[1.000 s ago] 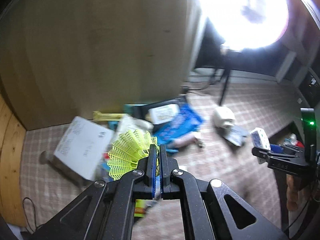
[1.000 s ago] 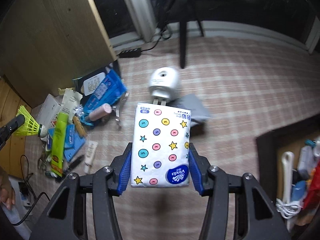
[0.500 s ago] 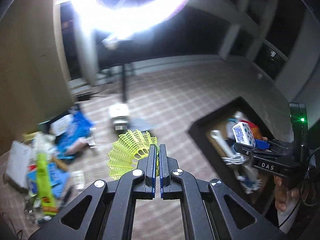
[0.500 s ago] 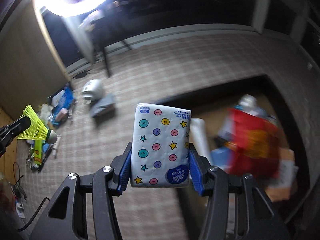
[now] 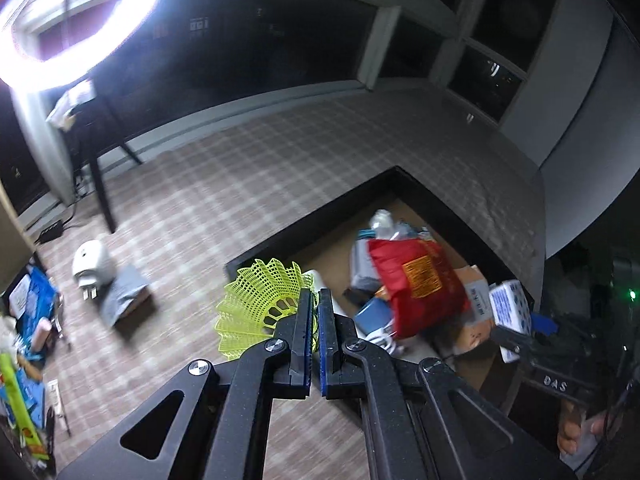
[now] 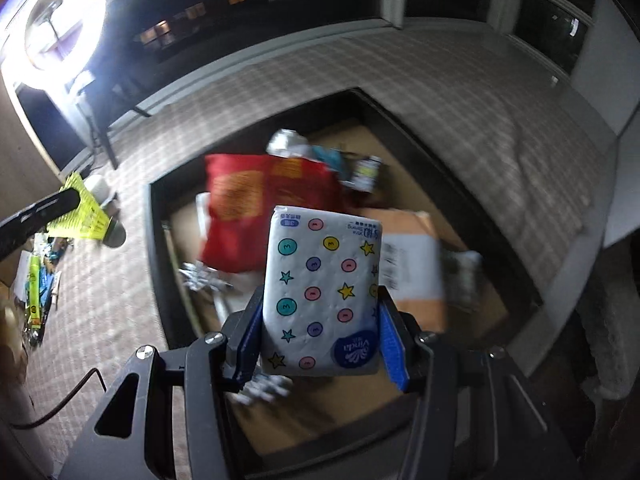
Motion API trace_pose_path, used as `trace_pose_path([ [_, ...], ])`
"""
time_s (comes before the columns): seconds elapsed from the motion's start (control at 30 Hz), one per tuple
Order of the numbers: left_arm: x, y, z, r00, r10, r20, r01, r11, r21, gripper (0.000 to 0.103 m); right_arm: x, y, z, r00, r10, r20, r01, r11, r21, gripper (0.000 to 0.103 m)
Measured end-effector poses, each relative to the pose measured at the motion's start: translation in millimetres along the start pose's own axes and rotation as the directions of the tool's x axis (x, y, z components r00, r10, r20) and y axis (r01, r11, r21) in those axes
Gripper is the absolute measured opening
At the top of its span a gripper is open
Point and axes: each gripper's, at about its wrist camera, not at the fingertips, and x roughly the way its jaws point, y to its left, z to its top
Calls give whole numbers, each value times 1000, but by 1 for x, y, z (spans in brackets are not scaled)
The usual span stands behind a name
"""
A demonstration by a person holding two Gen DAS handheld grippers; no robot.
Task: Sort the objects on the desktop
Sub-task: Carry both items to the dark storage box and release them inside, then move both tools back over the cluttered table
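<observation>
My left gripper [image 5: 315,300] is shut on a yellow plastic shuttlecock [image 5: 260,304], its skirt fanning out to the left above the checked tablecloth, beside the near corner of a black-rimmed box [image 5: 304,224]. My right gripper [image 6: 320,320] is shut on a white tissue pack [image 6: 320,292] printed with dots and stars, held above that box [image 6: 154,240]. The box holds a red bag [image 6: 260,208], a cardboard parcel [image 6: 412,264] and several small items. In the right wrist view the shuttlecock [image 6: 84,216] and left fingertips [image 6: 40,210] show at the left.
A white charger [image 5: 90,260] and a grey pouch [image 5: 124,296] lie on the cloth. A pile of packets and tubes [image 5: 24,336] sits at the left edge. A ring light [image 5: 76,20] on a stand glares at the back left. A hand [image 5: 576,436] holds the right tool.
Both grippers swept right from the clutter pile toward the box, still holding the shuttlecock and tissue pack. The box now lies under the tissue pack and beside the shuttlecock.
</observation>
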Motion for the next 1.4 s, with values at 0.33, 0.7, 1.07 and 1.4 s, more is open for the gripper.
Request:
trace_pose_path([
  [0.33,20,-37,20,1000,-25,15,24,999,39,7,-3,-27,-14,1000,4,-2,-4,1000,11,51],
  [0.7,10,-22,22,999,22,24,-23,1000,14,49,-7,-14,-1,999,11,36,-10,1000,-28,61],
  [1.07,-13,33,4,994,106,26,-104,992,-67,49,-5,36,6,997,67,36,-63,993,-95,61],
  [1.4,-53,122,-39,966,259,7,-253,949,-187,49,7,121,15,986,168,4,-162,959,-234,61],
])
